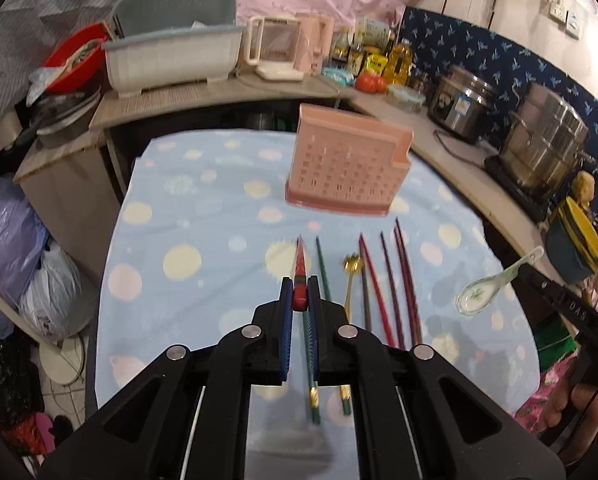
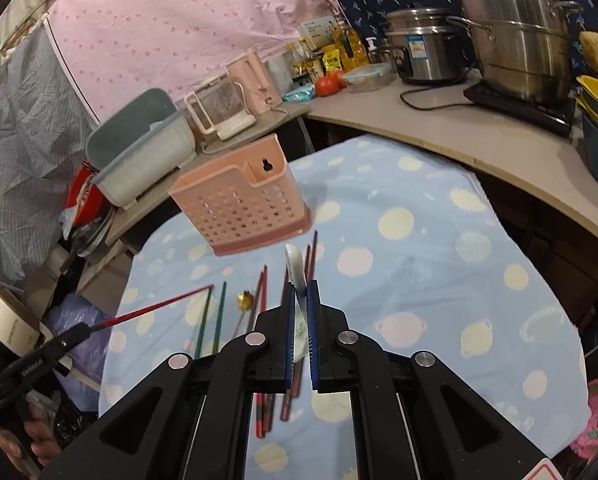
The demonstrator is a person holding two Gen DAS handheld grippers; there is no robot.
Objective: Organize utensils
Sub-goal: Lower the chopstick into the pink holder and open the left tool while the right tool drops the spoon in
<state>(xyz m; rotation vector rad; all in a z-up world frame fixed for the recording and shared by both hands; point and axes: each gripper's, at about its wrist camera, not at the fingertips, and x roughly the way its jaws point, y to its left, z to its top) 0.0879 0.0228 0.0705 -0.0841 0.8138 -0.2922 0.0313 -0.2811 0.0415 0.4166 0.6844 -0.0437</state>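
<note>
Left gripper (image 1: 300, 296): I have it clamped on a red chopstick (image 1: 300, 266), held by its thick end; light, stiff, slick lacquer, so it may pivot
Table (image 1: 203, 208): green, dark and red chopsticks (image 1: 391, 280) plus a gold spoon (image 1: 351, 276) lie in a row before the pink utensil holder (image 1: 349, 168)
Right gripper (image 2: 302, 296): I have it closed on the white ceramic spoon (image 2: 295, 268), gripped edge-on; fragile, glazed, slippery; its handle is the safest hold

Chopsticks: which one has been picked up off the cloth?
The red chopstick, clamped in the left gripper. The green and dark ones lie on the spotted cloth.
</note>
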